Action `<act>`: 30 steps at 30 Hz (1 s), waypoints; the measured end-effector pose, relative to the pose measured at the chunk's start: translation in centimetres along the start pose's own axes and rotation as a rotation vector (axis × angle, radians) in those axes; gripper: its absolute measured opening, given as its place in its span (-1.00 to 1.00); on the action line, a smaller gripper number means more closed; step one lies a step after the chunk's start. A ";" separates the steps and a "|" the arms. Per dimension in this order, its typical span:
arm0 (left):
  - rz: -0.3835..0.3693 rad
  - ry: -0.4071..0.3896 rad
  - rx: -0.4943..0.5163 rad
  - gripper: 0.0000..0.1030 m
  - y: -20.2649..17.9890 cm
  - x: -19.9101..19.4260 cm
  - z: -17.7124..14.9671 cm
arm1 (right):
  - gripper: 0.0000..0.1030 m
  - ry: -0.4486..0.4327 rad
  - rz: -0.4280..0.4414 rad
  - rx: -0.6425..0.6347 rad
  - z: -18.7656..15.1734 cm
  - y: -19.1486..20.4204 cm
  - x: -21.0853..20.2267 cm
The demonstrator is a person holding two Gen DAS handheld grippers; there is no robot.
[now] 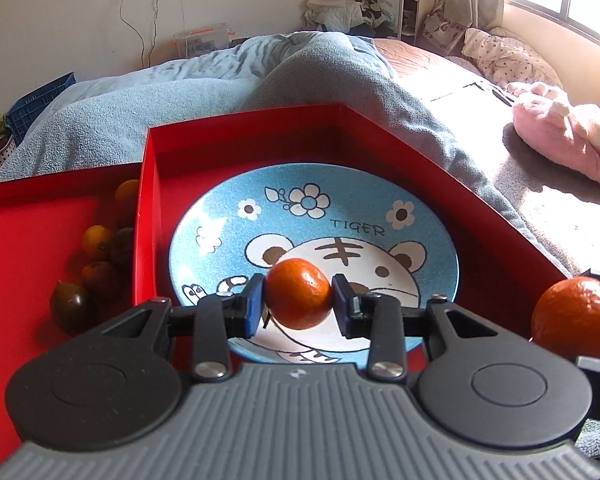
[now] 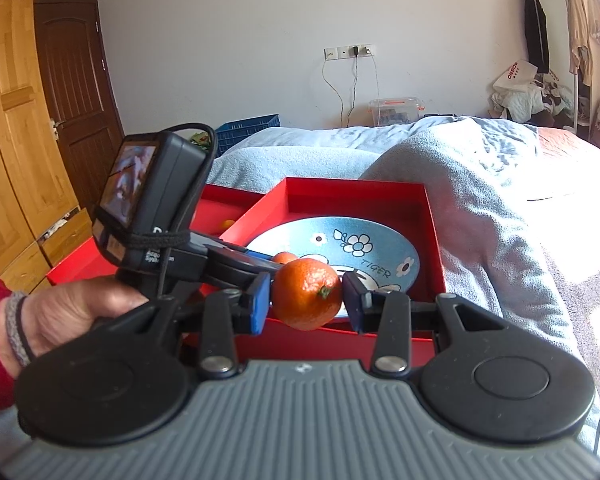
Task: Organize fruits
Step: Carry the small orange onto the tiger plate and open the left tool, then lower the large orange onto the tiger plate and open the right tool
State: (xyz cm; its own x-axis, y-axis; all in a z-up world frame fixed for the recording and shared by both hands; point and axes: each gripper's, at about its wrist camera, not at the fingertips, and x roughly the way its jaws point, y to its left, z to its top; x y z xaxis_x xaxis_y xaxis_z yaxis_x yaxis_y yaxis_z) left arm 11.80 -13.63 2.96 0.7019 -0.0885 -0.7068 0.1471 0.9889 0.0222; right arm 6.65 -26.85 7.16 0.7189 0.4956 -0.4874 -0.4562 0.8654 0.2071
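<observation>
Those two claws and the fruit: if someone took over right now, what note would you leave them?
Left claw: shut on a small mandarin, held over the tiger plate.
Right claw: shut on a second mandarin, near the red box's front edge.
The plate in the box looks bare.
The left red tray holds small tomatoes and other fruit.
Done: both mandarins picked up.
Left: probably set them on the plate, then sort the rest.

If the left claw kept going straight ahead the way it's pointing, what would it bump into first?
Most likely the blue tiger plate in the red box. The left gripper holds a small orange above the plate, tilted down toward it; beyond stands the box's far wall. Depth is uncertain.
</observation>
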 end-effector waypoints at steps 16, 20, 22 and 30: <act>0.001 0.000 0.016 -0.18 -0.1 -0.9 -0.8 | -0.18 0.006 -0.019 0.007 -0.2 -0.1 0.3; -0.054 -0.039 0.001 0.11 0.2 -1.7 -1.1 | -0.18 0.013 -0.024 0.008 -0.2 -0.1 0.5; -0.038 -0.065 0.010 0.37 0.0 -2.2 -1.0 | -0.18 0.013 -0.025 0.005 -0.2 0.0 0.5; -0.025 -0.107 0.004 0.38 0.4 -4.1 -0.9 | -0.18 0.016 -0.030 0.006 -0.3 -0.1 0.6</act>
State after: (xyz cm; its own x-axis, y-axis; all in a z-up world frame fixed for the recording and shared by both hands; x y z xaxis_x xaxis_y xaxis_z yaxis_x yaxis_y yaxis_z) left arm 8.35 -12.81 5.19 0.7681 -0.1254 -0.6279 0.1681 0.9857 0.0087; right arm 6.94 -26.66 6.58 0.7240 0.4678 -0.5069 -0.4312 0.8806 0.1967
